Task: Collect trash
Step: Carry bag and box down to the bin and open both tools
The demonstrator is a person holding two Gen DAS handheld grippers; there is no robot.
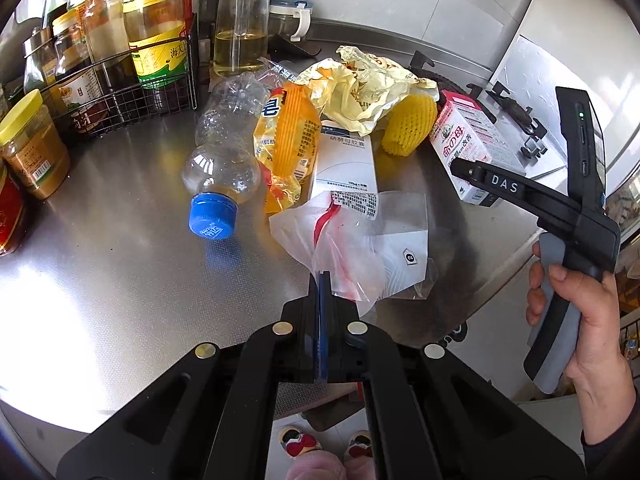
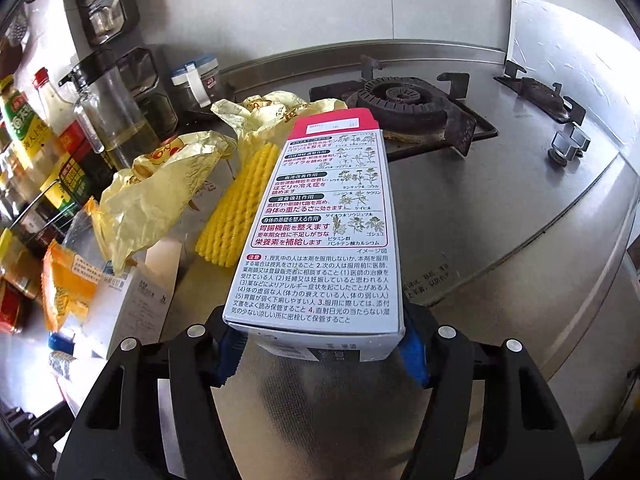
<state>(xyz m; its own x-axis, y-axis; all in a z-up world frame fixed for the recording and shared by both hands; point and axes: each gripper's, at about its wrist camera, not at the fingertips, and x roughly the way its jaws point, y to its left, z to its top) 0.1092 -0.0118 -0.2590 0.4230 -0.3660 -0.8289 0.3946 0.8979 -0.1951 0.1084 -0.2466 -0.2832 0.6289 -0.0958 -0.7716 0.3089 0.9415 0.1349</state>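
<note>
My left gripper (image 1: 320, 284) is shut on the edge of a clear plastic bag (image 1: 352, 240) with a red strip, lying on the steel counter (image 1: 120, 264). My right gripper (image 2: 320, 344) is shut on a pink and white Japanese medicine box (image 2: 320, 224), also visible in the left wrist view (image 1: 468, 136). Between them lies a pile of trash: an empty blue-capped bottle (image 1: 220, 160), an orange wrapper (image 1: 286, 140), a white box (image 1: 346, 160), a yellow crumpled bag (image 1: 360, 88) and yellow foam netting (image 1: 408, 124).
A wire rack with sauce bottles (image 1: 120, 52) and jars (image 1: 32, 144) stands at the left. An oil dispenser (image 1: 240, 20) is behind the pile. A gas burner (image 2: 400, 100) lies beyond the medicine box. The counter edge runs at the right.
</note>
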